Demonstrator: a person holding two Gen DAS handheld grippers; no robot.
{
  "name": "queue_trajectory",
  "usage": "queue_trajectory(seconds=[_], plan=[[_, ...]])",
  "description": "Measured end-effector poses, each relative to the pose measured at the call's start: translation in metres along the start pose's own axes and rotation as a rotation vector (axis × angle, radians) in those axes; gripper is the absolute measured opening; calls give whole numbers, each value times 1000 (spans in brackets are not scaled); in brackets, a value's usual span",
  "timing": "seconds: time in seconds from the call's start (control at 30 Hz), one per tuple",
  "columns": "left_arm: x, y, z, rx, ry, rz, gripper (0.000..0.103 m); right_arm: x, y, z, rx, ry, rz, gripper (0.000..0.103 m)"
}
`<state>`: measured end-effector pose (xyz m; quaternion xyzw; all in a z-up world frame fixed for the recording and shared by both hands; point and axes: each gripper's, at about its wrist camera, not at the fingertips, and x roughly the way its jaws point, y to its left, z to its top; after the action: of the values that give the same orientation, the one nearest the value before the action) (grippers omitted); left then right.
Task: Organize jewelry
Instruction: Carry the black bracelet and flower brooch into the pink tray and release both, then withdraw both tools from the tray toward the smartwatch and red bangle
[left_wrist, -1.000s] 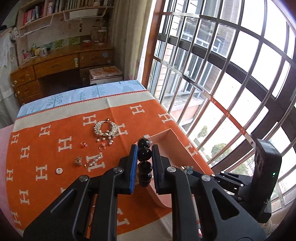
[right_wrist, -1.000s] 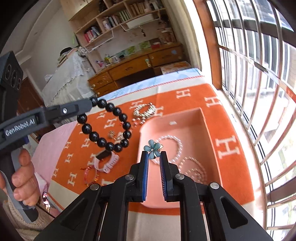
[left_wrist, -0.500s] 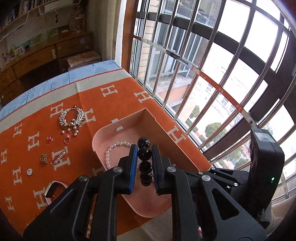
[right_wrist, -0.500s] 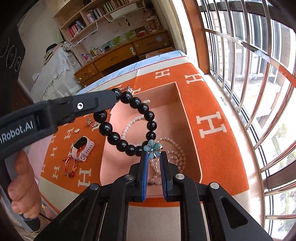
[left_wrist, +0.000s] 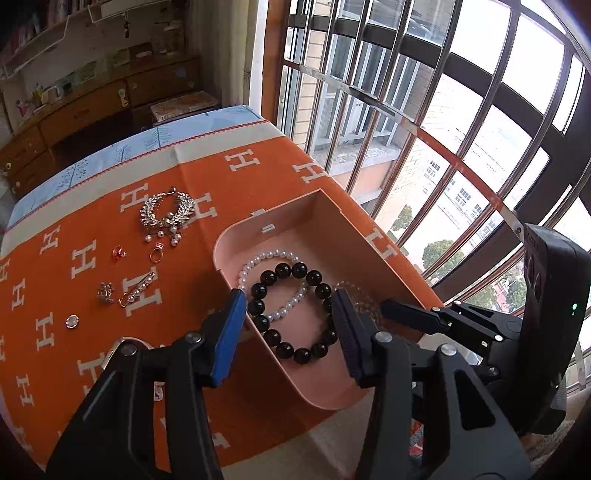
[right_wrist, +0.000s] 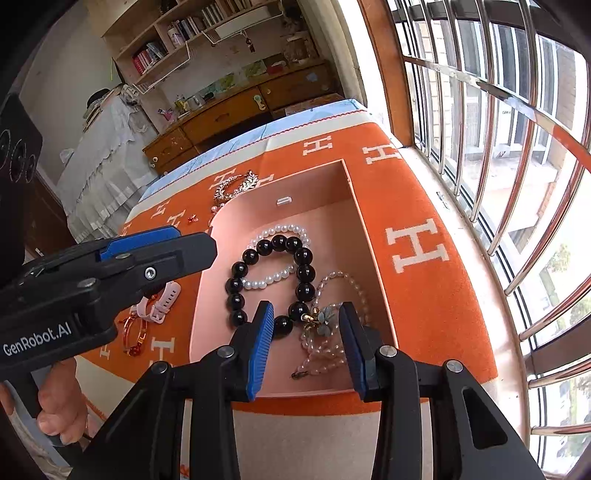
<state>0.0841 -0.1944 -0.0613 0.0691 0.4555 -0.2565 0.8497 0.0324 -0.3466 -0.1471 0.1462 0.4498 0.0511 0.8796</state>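
Right wrist view: pink tray (right_wrist: 354, 206) holds black bead bracelet (right_wrist: 273, 273), pearl strands; both grippers' jaws opening, empty.

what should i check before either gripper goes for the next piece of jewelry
1. Black round-bead bracelet lies in the pink tray, on the white pearl bracelet: ok.
2. Left gripper jaws are opening, their pads clear of the beads: ok.
3. Right gripper jaws are opening; the pearl strand with a pale blue flower charm lies in the tray between them, not pressed: ok.
4. Nothing hangs from either gripper's pads: ok.
5. Loose pieces left on the orange blanket: silver leaf-shaped hair comb, gold ring, pearl bar pin: not ok, unsorted.
6. Whether the strands in the tray are tangled: cannot tell.
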Motion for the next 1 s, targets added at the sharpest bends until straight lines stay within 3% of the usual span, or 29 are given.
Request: queue_trajectory(seconds=[1.0], plan=[[-29,41,-43,-77,0,104,46,1,25,-7,-23,-1,-17,37]])
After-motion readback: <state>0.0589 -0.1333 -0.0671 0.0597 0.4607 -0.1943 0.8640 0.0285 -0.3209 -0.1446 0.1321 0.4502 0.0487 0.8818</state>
